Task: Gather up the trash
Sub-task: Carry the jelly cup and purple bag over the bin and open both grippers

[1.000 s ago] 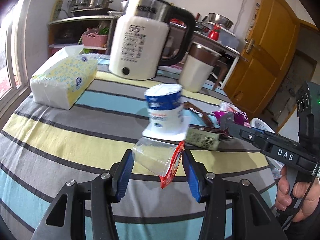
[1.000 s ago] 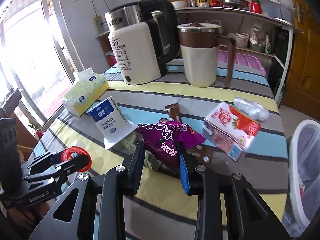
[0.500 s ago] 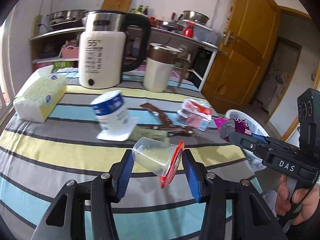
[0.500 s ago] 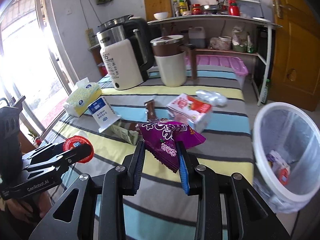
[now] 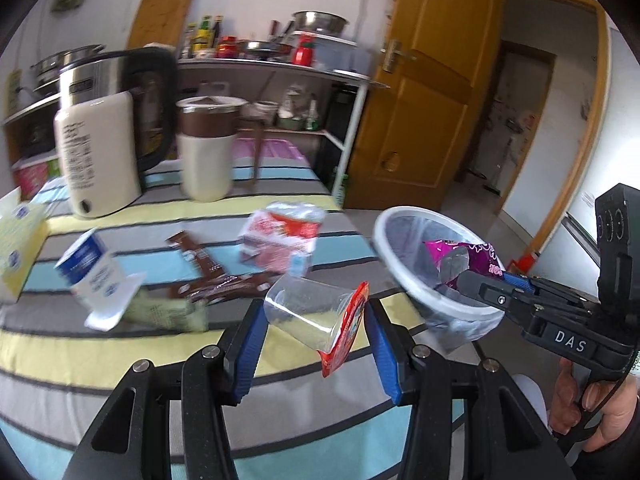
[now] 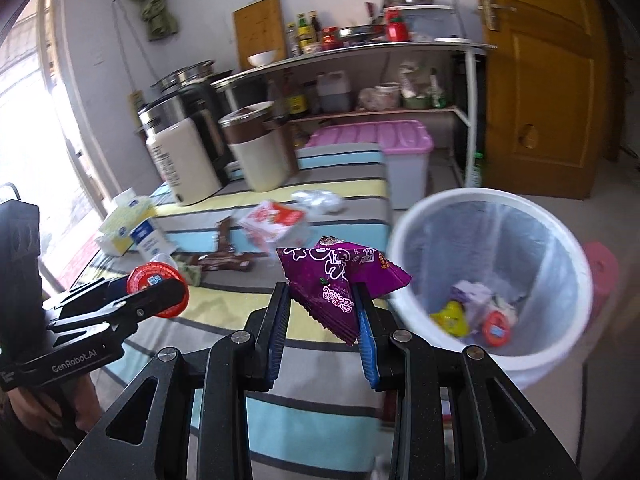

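Note:
My left gripper (image 5: 314, 322) is shut on a clear plastic cup (image 5: 308, 312) with a peeled red foil lid, held above the striped table. My right gripper (image 6: 322, 312) is shut on a purple snack bag (image 6: 336, 280), and in the left wrist view that purple snack bag (image 5: 466, 258) hangs over the rim of the white trash bin (image 5: 424, 272). The trash bin (image 6: 496, 272) stands beside the table's right edge with several wrappers inside. On the table lie a blue-white carton (image 5: 94, 276), a red-white carton (image 5: 282, 236) and brown wrappers (image 5: 216, 280).
A white kettle (image 5: 100, 148), a brown-lidded jug (image 5: 206, 148) and a tissue pack (image 5: 18, 248) stand at the table's far side. A metal shelf (image 6: 360, 80), a pink-lidded box (image 6: 400, 152) and a wooden door (image 6: 548, 80) lie behind. A hand (image 5: 592, 404) holds the right gripper.
Both grippers have swung right with their loads, away from the kettle and toward the trash bin. The purple bag now hangs over the bin's rim, and the bin fills much more of both views.

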